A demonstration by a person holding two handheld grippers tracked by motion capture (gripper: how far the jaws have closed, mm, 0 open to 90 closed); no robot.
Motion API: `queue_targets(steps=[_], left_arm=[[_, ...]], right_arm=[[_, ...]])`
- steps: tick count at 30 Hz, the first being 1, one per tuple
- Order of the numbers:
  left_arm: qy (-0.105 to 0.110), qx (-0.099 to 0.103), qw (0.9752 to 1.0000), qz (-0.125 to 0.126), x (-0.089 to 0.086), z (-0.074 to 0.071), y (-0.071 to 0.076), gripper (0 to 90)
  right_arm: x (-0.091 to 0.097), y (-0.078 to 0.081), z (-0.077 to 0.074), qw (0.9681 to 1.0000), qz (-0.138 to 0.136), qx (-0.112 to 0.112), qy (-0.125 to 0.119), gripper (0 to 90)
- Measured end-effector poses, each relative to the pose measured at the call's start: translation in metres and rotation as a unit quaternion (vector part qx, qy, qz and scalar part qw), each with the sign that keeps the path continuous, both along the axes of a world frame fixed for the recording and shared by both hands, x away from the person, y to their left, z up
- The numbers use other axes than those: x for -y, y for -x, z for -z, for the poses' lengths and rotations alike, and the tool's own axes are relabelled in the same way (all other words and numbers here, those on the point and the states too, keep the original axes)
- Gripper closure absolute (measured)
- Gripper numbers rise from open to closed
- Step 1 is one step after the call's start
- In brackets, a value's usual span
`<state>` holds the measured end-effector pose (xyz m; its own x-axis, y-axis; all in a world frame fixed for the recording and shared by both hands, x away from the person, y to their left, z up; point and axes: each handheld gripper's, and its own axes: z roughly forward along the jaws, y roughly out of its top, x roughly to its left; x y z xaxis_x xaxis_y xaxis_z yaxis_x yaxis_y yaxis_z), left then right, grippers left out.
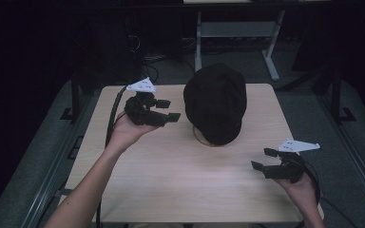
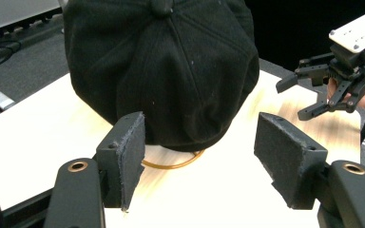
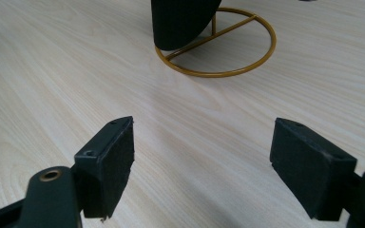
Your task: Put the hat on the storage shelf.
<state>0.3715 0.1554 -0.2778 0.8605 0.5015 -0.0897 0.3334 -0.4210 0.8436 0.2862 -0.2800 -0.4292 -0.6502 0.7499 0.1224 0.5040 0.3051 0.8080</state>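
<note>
A black cap (image 1: 216, 102) sits on a gold wire stand (image 1: 203, 138) near the middle back of the table; the stand's round base (image 3: 216, 45) lies flat on the wood. My left gripper (image 1: 168, 109) is held just left of the cap, open, its jaws pointing toward it. In the left gripper view the cap (image 2: 161, 66) rises beyond my open pads (image 2: 129, 159), with nothing between them. My right gripper (image 1: 264, 159) hovers near the table's front right, open and empty, pointing left. It also appears as the right gripper (image 2: 309, 95) at the far right of the left gripper view.
The light wooden table (image 1: 180, 180) stands on a grey floor. A white desk frame (image 1: 237, 33) and cables lie beyond its far edge. Dark stands flank both sides.
</note>
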Motion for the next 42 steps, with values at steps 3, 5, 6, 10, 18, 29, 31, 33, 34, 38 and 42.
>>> queue_targets(steps=[3,5,6,10,18,29,31,33,34,38,42], left_arm=[[0.0,-0.001,1.0,-0.002,-0.002,0.005,0.003,34.2],[-0.001,-0.002,1.0,-0.001,-0.004,0.008,0.006,34.2],[-0.001,-0.001,1.0,-0.002,-0.005,0.009,0.007,34.2],[-0.002,-0.004,1.0,-0.004,-0.01,0.016,0.01,33.8],[0.002,-0.011,0.9999,-0.011,-0.02,0.03,0.014,32.9],[0.004,-0.018,0.9996,-0.022,-0.033,0.045,0.02,31.8],[0.002,-0.02,0.9995,-0.024,-0.035,0.048,0.021,31.3],[0.004,-0.019,0.9995,-0.026,-0.036,0.051,0.022,31.2],[0.0,-0.021,0.9994,-0.026,-0.038,0.054,0.023,31.1],[0.0,-0.022,0.9994,-0.028,-0.04,0.059,0.024,30.9],[0.003,-0.025,0.9992,-0.032,-0.043,0.064,0.026,30.4]], right_arm=[[-0.001,0.0,0.0,1.0,-0.001,0.0,0.003,22.6],[-0.002,0.0,0.0,1.0,-0.001,0.0,0.003,22.6],[-0.002,0.0,0.001,1.0,-0.001,0.0,0.003,22.6],[-0.003,0.0,0.002,1.0,-0.001,-0.001,0.004,22.6],[-0.003,0.001,0.004,1.0,0.0,-0.005,0.007,22.6],[-0.005,0.0,0.006,0.9999,-0.002,-0.01,0.012,22.6],[-0.005,0.0,0.006,0.9999,-0.002,-0.01,0.012,22.5],[-0.006,0.0,0.006,0.9999,-0.003,-0.009,0.012,22.5],[-0.006,0.0,0.006,0.9998,-0.002,-0.01,0.014,22.4],[-0.006,0.0,0.006,0.9998,-0.003,-0.01,0.016,22.4],[-0.007,0.0,0.006,0.9998,-0.005,-0.01,0.019,22.4]])
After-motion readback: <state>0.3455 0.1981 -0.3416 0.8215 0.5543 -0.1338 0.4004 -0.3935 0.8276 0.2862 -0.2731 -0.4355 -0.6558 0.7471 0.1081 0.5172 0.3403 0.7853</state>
